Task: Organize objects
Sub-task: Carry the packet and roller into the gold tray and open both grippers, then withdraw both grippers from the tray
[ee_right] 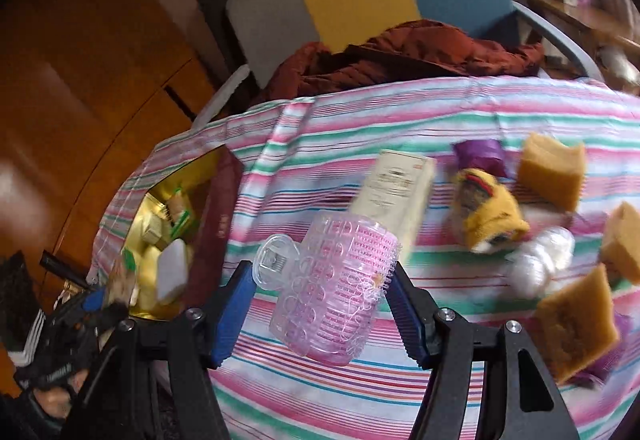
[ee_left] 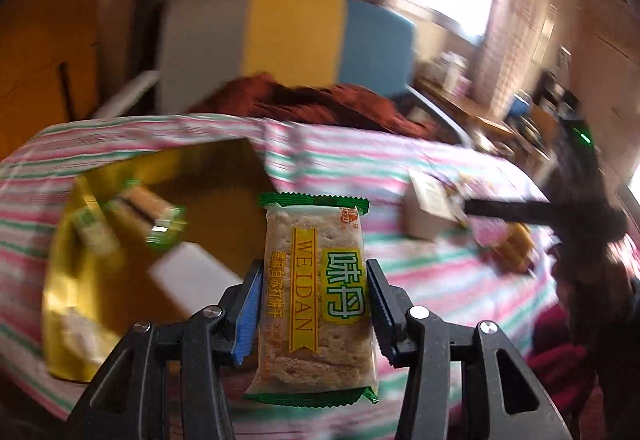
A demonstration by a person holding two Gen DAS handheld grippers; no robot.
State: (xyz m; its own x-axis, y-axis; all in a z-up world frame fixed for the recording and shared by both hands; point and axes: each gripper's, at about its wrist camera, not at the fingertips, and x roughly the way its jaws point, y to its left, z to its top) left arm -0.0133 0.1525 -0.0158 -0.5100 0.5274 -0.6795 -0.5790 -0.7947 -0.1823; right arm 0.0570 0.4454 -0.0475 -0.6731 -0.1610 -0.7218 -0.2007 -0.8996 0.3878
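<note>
Jaws of the left gripper [ee_left: 316, 314] are clamped on the long sides of a clear, green-edged plastic packet of soda crackers [ee_left: 316, 300], held upright at the centre of the left wrist view, above the pink, green and white striped cloth [ee_left: 420, 280] covering the worktop. Jaws of the right gripper [ee_right: 316, 314] are clamped on a translucent pink ribbed plastic cup with a clear flip lid [ee_right: 336, 288], tilted at the centre of the right wrist view. At the left of both views sits a gold-lined open box [ee_left: 64, 280] already holding similar cracker packets and a white block; it is judged the likely destination. Handling, as judged: the packet is light, its film slippery and its crackers brittle, so a moderate squeeze across the flat middle suits it, not the crimped ends. The cup is light and thin-walled, liable to flex or slip; gripping across the ribbed body, clear of the hinged lid, seems soundest.
</note>
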